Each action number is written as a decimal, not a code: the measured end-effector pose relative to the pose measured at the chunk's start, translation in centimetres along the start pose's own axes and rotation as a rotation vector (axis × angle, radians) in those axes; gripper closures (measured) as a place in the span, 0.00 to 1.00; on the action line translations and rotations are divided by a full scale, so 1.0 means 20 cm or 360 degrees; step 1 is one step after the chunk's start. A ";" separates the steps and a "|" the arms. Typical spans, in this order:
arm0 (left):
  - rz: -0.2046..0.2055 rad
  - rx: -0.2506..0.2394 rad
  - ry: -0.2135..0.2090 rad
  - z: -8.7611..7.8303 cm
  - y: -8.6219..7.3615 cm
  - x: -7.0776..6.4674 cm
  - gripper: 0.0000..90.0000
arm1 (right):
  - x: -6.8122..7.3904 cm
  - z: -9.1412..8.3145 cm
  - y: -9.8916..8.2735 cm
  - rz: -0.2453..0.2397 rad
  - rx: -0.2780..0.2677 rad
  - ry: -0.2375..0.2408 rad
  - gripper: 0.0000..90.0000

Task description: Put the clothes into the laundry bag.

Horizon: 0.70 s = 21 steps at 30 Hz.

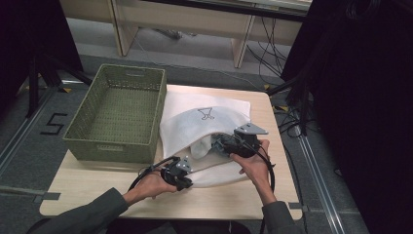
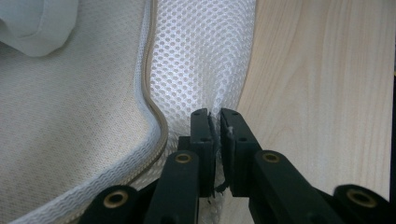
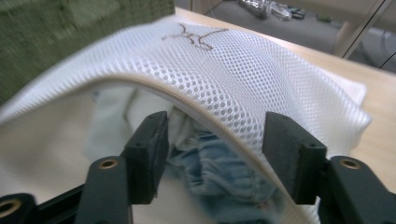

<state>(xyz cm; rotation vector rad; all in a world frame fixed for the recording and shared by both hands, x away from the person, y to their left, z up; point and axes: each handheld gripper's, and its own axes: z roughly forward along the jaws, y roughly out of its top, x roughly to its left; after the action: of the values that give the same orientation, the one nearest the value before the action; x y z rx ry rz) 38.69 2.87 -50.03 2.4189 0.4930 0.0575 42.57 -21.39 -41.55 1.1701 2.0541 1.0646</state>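
Note:
A white mesh laundry bag (image 1: 204, 122) with a small printed logo lies on the wooden table (image 1: 97, 187), its mouth toward me. My left gripper (image 1: 187, 181) is shut on the bag's lower mesh edge (image 2: 201, 56), and the fabric is pinched between the jaws (image 2: 218, 114) beside the zipper seam (image 2: 147, 93). My right gripper (image 1: 220, 144) stands open at the bag's mouth (image 3: 215, 135). The upper zipper rim (image 3: 224, 60) arches between its jaws without the pads pressing on it. Inside the bag lie a blue denim garment (image 3: 224, 170) and some white cloth (image 3: 112, 121).
A green woven basket (image 1: 112, 148) with nothing in it stands at the table's left, touching the bag's left side. Bare wood (image 2: 317, 93) lies to the right of the left gripper's jaws. Cables and black stands surround the table on the floor.

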 end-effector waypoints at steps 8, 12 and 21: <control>0.0005 0.0002 0.0009 0.00 0.00 0.00 0.93 | 0.04 0.08 0.05 -0.0208 0.0044 -0.0028 0.93; 0.0012 0.0006 0.0021 0.00 0.00 0.00 0.93 | 0.04 0.04 0.03 -0.0259 0.0125 0.0028 0.97; 0.0002 0.0010 0.0021 0.00 0.00 0.00 0.93 | 0.15 0.09 -0.12 -0.0357 0.0441 0.0240 0.98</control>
<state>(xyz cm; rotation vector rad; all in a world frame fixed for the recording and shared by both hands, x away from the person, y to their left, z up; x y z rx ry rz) 38.62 2.80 -50.02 2.4260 0.4986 0.0724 41.46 -18.91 -44.71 0.9793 2.4456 0.8000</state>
